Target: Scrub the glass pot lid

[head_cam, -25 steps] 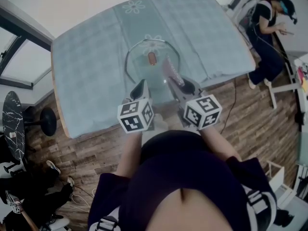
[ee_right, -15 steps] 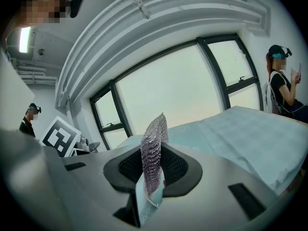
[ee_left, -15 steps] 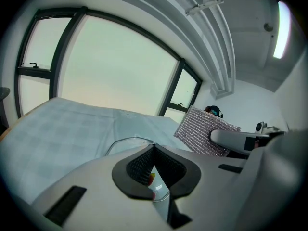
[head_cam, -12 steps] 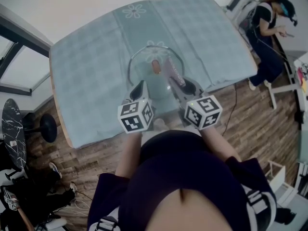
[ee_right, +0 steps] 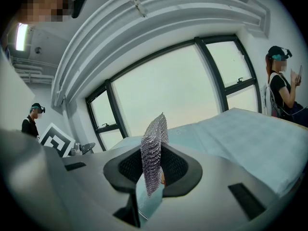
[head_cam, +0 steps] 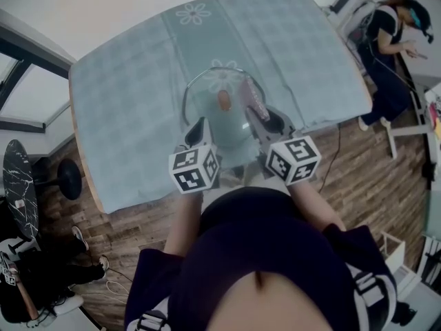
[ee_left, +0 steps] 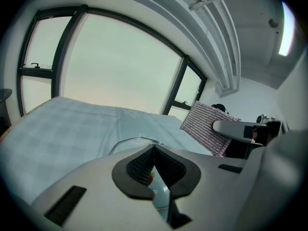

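Head view: a table covered by a pale blue checked cloth (head_cam: 131, 95), with the glass pot lid (head_cam: 204, 118) on it near the near edge, straight ahead of the person.
Lid: round and clear with a metal rim and a brownish knob (head_cam: 224, 100) at its middle. Whether it lies flat or is tipped up by its near rim cannot be told.
Left gripper (head_cam: 200, 127): at the lid's near-left rim. In the left gripper view its pads are pressed together at the tips, and the glass edge shows in the slot below them, so it appears to pinch the rim and steady the lid.
Right gripper (head_cam: 261, 117): jaws clamped on a silvery mesh scrubber (head_cam: 253, 96), which stands out past the tips as a flat strip.
Scrubber axis: runs near to far, its far end leaning a little left, over the right half of the lid and just right of the knob.
Contact: no view shows whether the mesh touches the glass.
Key relation: the unscrubbed glass lies left and far of the scrubber. The right gripper is the working one and is already above the lid, while the left only anchors the rim.
Step, as I judge it: scrubbing is under way or about to start, and strokes would have to work around the knob.
Risk: hard pushes could slide the lid on the cloth or twist it in the left pinch.
Surroundings: a seated person (head_cam: 387, 47) at the far right, well apart from the table.
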A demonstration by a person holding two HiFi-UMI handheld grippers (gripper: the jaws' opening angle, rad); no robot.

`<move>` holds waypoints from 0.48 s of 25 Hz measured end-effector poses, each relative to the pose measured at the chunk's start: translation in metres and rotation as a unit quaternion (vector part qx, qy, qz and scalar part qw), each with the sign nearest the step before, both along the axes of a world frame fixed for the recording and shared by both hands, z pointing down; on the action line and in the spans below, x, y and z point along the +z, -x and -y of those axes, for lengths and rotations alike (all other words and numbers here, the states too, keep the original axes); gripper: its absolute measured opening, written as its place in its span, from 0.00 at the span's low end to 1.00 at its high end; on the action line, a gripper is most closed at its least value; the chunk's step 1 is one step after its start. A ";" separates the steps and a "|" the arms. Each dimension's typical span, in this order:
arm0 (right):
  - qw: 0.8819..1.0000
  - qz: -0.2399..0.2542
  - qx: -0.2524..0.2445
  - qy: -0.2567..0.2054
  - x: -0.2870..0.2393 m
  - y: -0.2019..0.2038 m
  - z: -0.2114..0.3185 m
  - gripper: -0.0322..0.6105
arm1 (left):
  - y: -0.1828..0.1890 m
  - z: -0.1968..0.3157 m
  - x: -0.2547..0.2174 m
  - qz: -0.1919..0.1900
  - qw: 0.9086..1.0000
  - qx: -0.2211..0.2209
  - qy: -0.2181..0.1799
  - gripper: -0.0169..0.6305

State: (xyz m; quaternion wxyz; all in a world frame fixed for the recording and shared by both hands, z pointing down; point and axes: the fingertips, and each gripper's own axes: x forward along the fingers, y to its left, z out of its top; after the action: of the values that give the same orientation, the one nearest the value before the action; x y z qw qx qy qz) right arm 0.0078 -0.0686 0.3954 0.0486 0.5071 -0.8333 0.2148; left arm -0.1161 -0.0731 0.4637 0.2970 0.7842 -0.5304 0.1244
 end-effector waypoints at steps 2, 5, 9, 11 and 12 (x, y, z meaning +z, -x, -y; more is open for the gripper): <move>1.000 -0.003 -0.008 0.001 0.000 -0.006 0.009 0.17 | -0.004 0.006 0.001 -0.001 1.000 -0.009 0.000 0.03; 1.000 -0.009 -0.025 0.002 0.002 -0.014 0.025 0.17 | -0.010 0.018 0.006 -0.006 1.000 -0.025 0.007 0.03; 0.998 -0.018 -0.059 0.002 0.003 -0.020 0.046 0.17 | -0.016 0.032 0.013 -0.004 0.999 -0.049 0.012 0.03; 0.997 -0.023 -0.074 0.003 0.004 -0.024 0.057 0.17 | -0.020 0.038 0.016 -0.002 0.998 -0.061 0.017 0.03; 0.996 -0.024 -0.081 0.004 0.005 -0.025 0.063 0.17 | -0.021 0.040 0.017 -0.001 0.998 -0.066 0.019 0.03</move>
State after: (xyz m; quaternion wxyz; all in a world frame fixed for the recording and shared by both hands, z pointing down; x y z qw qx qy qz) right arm 0.0331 -0.1312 0.4001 0.0880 0.4427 -0.8694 0.2012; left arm -0.0949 -0.1135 0.4810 0.3202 0.7418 -0.5781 0.1140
